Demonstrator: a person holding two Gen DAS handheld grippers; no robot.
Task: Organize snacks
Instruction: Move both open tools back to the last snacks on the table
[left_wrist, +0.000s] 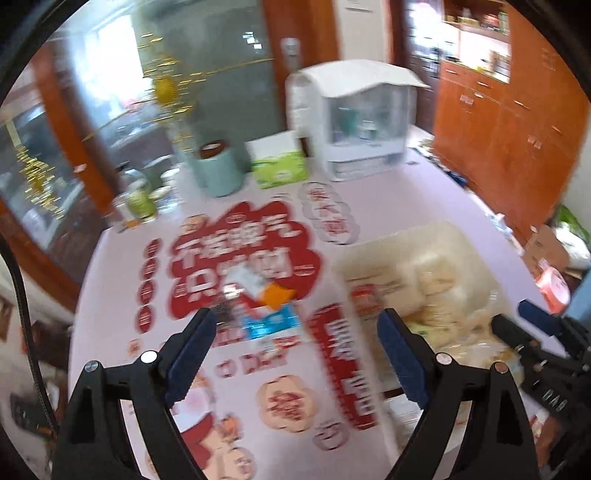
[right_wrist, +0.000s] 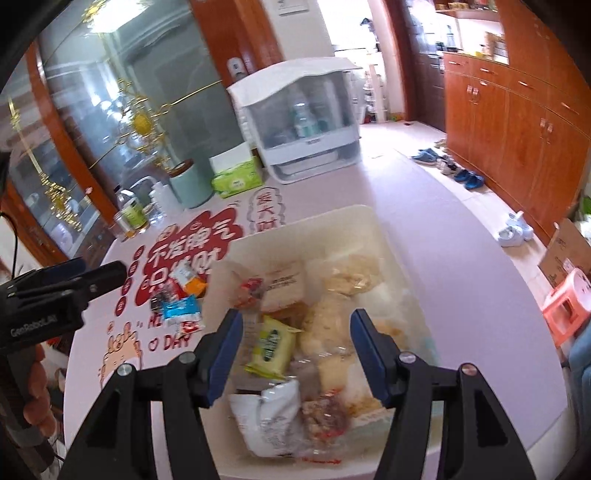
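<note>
A translucent white bin (right_wrist: 295, 221) on the pink table holds several snacks, among them a yellow-green packet (right_wrist: 271, 345), a white crinkled bag (right_wrist: 273, 417) and pale puffed pieces (right_wrist: 325, 321). My right gripper (right_wrist: 297, 325) hovers open over the bin with nothing between its pads. Left of the bin, a blue packet (right_wrist: 181, 308), an orange-and-white packet (right_wrist: 188, 278) and a dark packet (right_wrist: 160, 299) lie loose on the table. My left gripper (left_wrist: 295, 321) is open and empty above the blue packet (left_wrist: 271, 325); its view is blurred. It also shows the bin (left_wrist: 443, 229) and the right gripper (left_wrist: 511, 314).
At the table's far side stand a white lidded dish cabinet (right_wrist: 306, 118), a green tissue pack (right_wrist: 238, 179), a mint canister (right_wrist: 188, 184) and bottles (right_wrist: 131, 212). Beyond the table's right edge are shoes, an orange stool (right_wrist: 569, 302) and a cardboard box (right_wrist: 569, 254).
</note>
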